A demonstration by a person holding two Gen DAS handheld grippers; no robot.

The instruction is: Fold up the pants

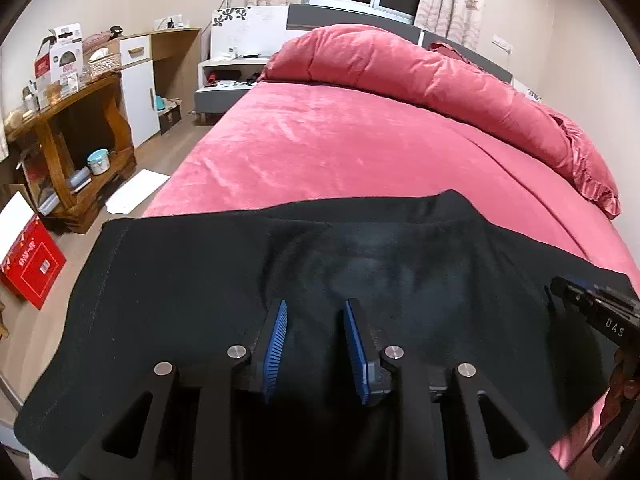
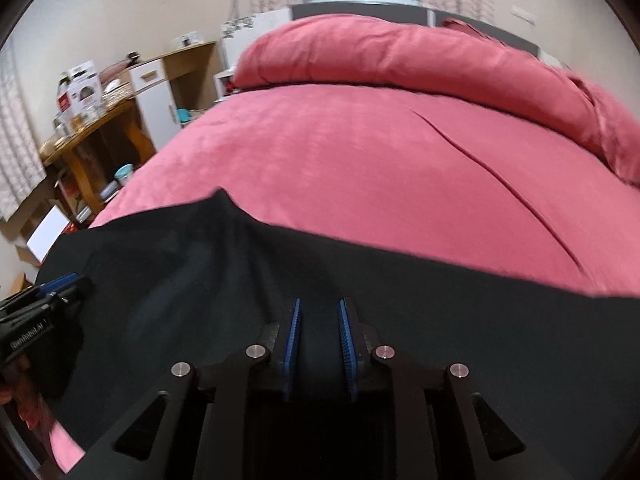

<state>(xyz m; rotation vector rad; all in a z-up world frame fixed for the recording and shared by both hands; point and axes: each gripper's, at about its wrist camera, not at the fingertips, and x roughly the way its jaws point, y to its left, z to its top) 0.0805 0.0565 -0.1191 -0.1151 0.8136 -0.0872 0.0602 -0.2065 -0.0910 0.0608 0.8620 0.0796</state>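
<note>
Black, matte cloth fills my near view: the pants (image 1: 224, 280) lie across the foot edge of the bed (image 1: 320, 148), their left hem stitched and hanging past the bed's left edge over the wood floor (image 1: 168, 148). My left claw (image 1: 316, 350) stands part open, its ribbed blue pads (image 1: 275, 350) on either side of a rise of the cloth; whether they bite it I cannot tell. My right claw (image 2: 319, 350) is narrower, its pads close about a ridge of the pants (image 2: 200, 288), seemingly pinching it. Beyond the cloth's far edge the plush pink cover runs bare to a puffy duvet (image 1: 420, 76) at the head. Left of the bed, a wooden shelf (image 1: 80, 140) and a red box (image 1: 32, 268).
</note>
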